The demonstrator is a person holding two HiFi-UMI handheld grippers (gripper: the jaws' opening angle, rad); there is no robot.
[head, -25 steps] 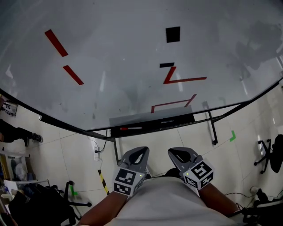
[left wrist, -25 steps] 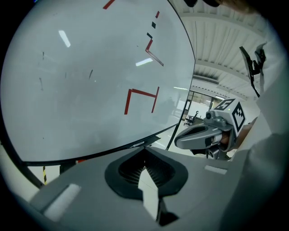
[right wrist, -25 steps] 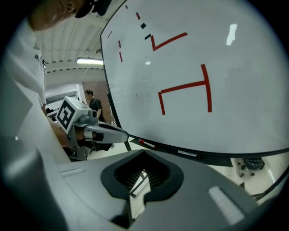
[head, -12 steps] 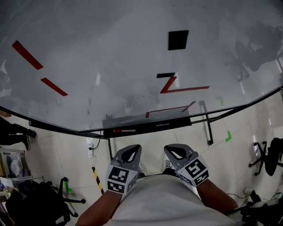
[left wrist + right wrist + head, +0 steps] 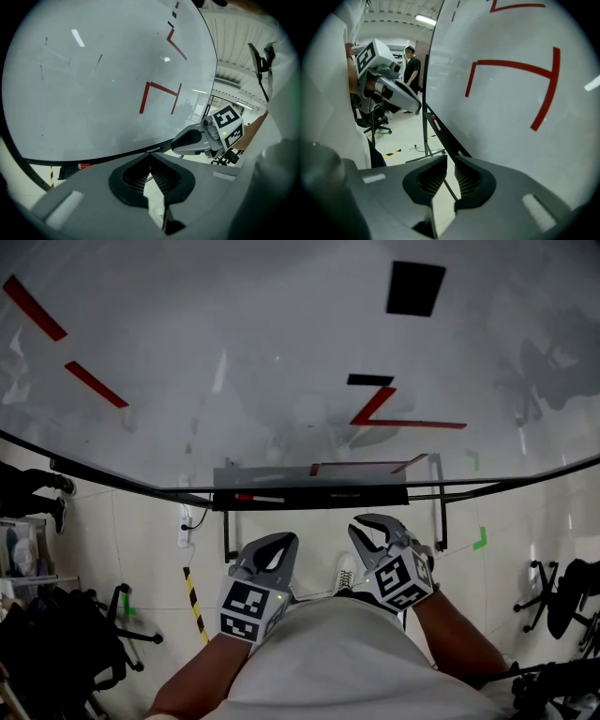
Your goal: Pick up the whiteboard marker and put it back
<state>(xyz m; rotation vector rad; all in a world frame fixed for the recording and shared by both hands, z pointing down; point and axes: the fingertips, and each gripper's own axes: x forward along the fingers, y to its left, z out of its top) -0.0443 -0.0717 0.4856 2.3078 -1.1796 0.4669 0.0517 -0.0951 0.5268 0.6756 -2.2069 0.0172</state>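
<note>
Nearest, the two tongs sit low before the body, side by side and apart. The left tongs (image 5: 284, 541) are pressed tip to tip with nothing in them. The right tongs (image 5: 362, 524) are closed down to a thin slit and hold nothing either. Each carries a cube (image 5: 246, 609) printed with black-and-white square codes, patterns rather than readable text. On the tiled floor (image 5: 309, 532) beyond, a white shoe (image 5: 344, 569) shows between the tongs. A yellow-and-black striped tape (image 5: 194, 599) lies at 9 o'clock of the left tongs and a white power strip (image 5: 184, 536) at 10 o'clock. A green tape mark (image 5: 480, 539) lies at 3 o'clock of the right tongs, with an office chair (image 5: 561, 594) farther out at 4 o'clock. At 12 o'clock of both tongs the black tray (image 5: 323, 495) runs under the whiteboard's lower edge. The whiteboard marker (image 5: 260, 498), white with a red cap, lies flat on the tray's left part, at 12 o'clock from the left tongs and well apart from them, with only bare floor between. A short line of white print at the tray's middle is too small to read. Farther up, the whiteboard (image 5: 234, 352) bears red strokes that spell nothing readable: a Z-like angle (image 5: 389, 414) under a small black strip (image 5: 370, 380), a part-drawn box (image 5: 361, 465) just above the tray, and two slanted bars (image 5: 94, 383) at 10 o'clock. A black square (image 5: 415, 288) sits at 1 o'clock.
</note>
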